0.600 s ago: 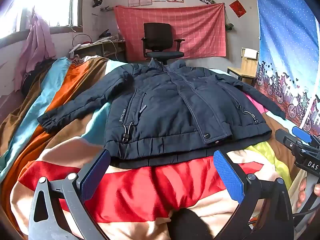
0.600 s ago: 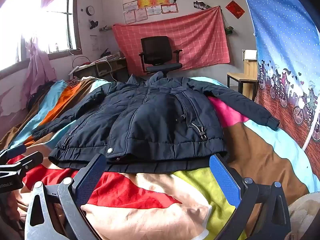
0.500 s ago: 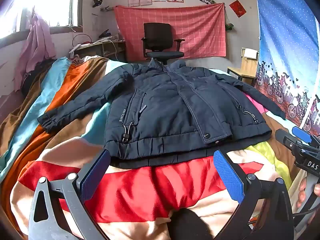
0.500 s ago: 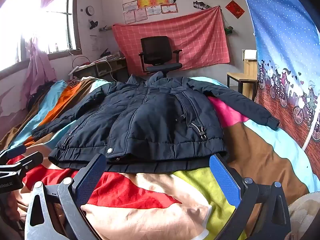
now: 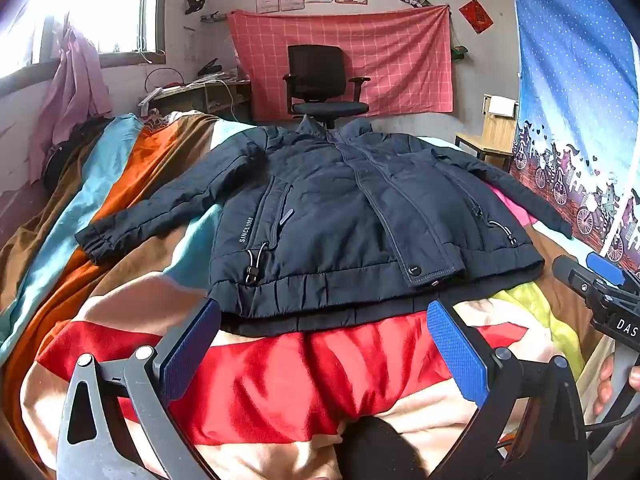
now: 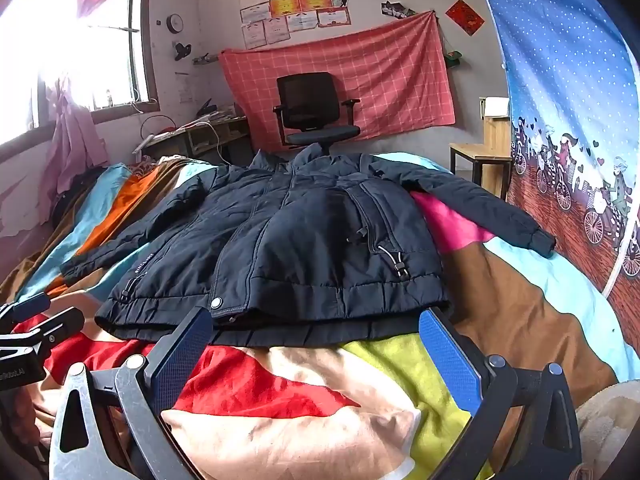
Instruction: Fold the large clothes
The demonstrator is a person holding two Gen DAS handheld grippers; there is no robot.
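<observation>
The jacket bears "SINCE 1989" in white beside its pocket, ahead of the left claw. The right claw, seen at the left view's right edge, shows the letters "DAS" on its body. Both claws tilt downward with jaws spread wide, nothing between the pads, hovering just short of the hem. The jacket lies flat, front up and sleeves spread, on the bed straight ahead of both claws
</observation>
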